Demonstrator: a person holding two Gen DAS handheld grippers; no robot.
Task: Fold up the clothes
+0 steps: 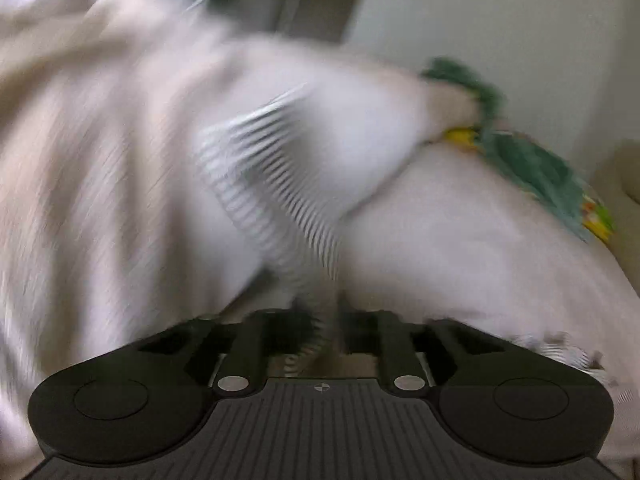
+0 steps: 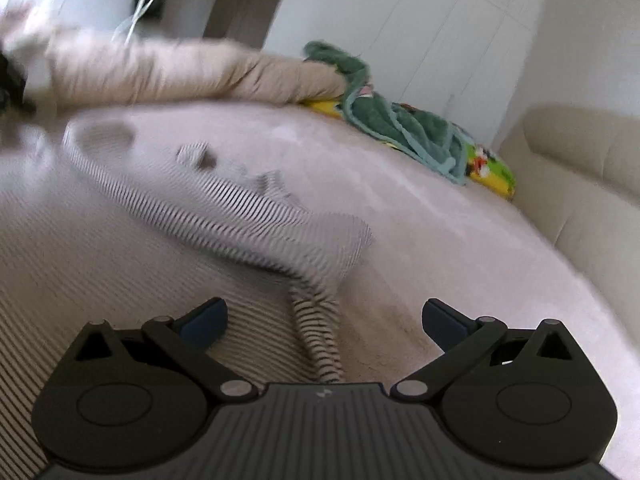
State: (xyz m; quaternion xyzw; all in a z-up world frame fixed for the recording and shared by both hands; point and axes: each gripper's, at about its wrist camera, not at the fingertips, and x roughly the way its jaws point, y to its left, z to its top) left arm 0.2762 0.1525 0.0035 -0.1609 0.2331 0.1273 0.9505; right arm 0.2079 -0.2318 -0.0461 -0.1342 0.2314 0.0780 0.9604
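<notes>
A white garment with thin dark stripes hangs blurred in front of the left wrist camera. My left gripper is shut on the striped garment, a bunched fold running down between its closed fingers. In the right wrist view the same striped garment lies spread on the pale bed sheet. A narrow twisted strip of it runs between the fingers of my right gripper. That gripper is open, its blue pads standing wide apart and clear of the strip.
A beige blanket is heaped along the bed's far side. A green towel lies over a yellow-green printed cloth at the far right. A cream padded headboard borders the bed on the right, with white walls behind.
</notes>
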